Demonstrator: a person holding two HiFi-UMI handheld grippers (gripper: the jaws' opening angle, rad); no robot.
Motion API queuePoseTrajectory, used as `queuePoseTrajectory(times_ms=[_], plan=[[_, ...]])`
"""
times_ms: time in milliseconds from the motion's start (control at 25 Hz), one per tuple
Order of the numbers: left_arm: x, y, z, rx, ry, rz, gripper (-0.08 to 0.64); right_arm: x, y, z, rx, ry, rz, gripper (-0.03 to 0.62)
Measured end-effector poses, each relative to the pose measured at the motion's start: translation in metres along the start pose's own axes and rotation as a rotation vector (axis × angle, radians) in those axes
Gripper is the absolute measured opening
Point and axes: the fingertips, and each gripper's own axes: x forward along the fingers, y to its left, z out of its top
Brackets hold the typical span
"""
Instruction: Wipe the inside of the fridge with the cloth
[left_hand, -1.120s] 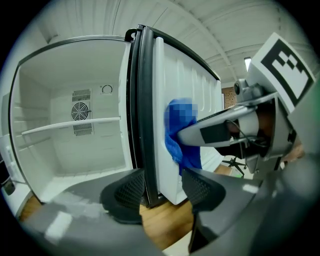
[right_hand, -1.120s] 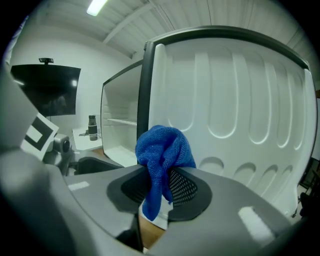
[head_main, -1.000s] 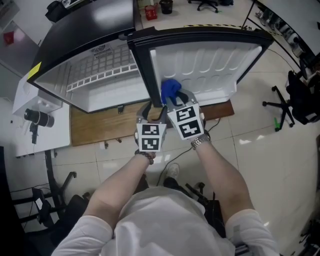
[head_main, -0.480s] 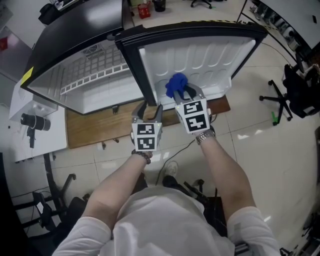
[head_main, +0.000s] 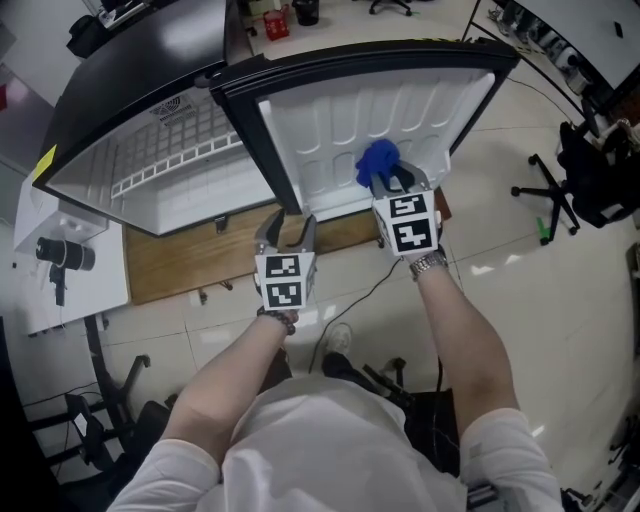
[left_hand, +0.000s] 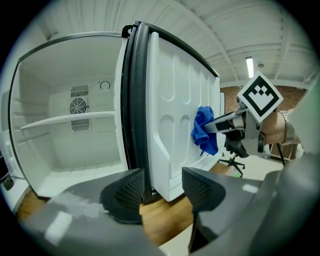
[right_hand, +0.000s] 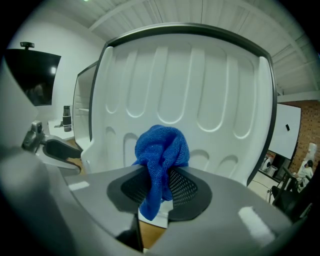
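Right gripper (head_main: 394, 183), centre-right in the head view, pinches the crumpled blue terry cloth (head_main: 377, 160), which lies straight ahead, seemingly against the white ribbed inner liner of the open fridge door (head_main: 330, 120). The left gripper (head_main: 286, 228), jaws spread and empty, hovers lower-left by the door's edge.

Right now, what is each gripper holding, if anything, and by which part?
Right gripper: the blue cloth, pinched at its middle, bunch above the jaws, tail below. Left gripper: nothing, jaws apart.
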Motion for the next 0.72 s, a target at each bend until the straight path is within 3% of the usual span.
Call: queuePoseTrajectory(times_ms=[720], plan=[[-0.002,-0.036,-0.023,-0.029,0.063,-0.084,0.23,-0.017,-0.104,-0.023,0.016,0.042,-0.178,0.095]])
